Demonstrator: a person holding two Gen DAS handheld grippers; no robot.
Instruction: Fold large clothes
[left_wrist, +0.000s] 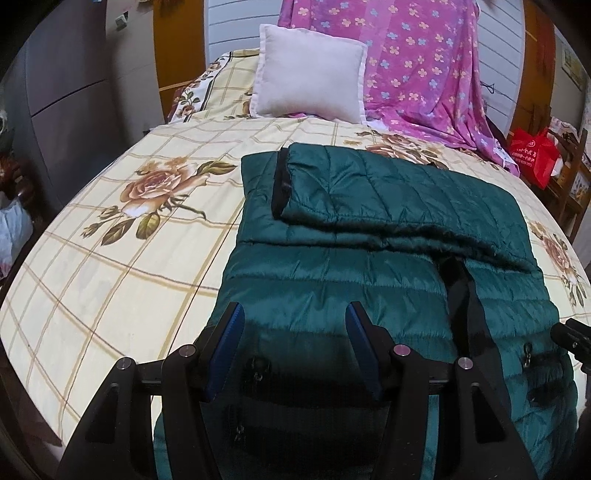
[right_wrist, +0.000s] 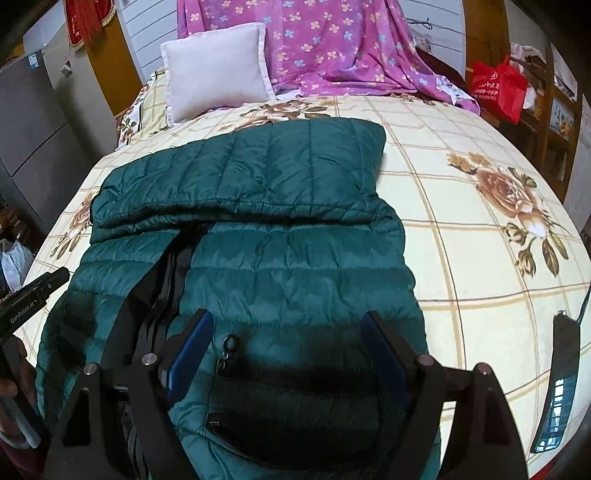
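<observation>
- The bed with the cream checked, rose-printed cover (left_wrist: 110, 266) carries everything; its soft, yielding surface could let the garment slide or bunch when an edge is lifted and dragged.
- The dark green quilted puffer jacket (left_wrist: 332, 280) lies flat across the near half of the bed, front up, zip line (right_wrist: 162, 280) gaping, with both sleeves already laid across the chest. Its slick padded shell is the main risk: a thin pinch may slip out mid-fold, and trapped air may spring the fold back open.
- The folded-in sleeves (right_wrist: 258, 173) rest loose on top; lifting the hem too quickly could tip them off and undo that step.
- The pink flowered sheet (left_wrist: 417, 74) and the pale square cushion (left_wrist: 310, 70) sit at the head of the bed, well apart from the jacket, so a fold carried too far could reach them.
- The left gripper (left_wrist: 295, 317) hovers over the jacket's lower left panel, jaws spread wide, holding nothing; closing on one layer alone would leave the back behind.
- The right gripper (right_wrist: 286, 326) hovers over the lower right panel, equally wide apart and empty; uneven lifting between the two hands would skew the fold.
- The small metal zip pull (right_wrist: 229, 349) by the pocket lies just beside the right gripper's inner finger, and could snag it, though whether it touches is hard to tell.
</observation>
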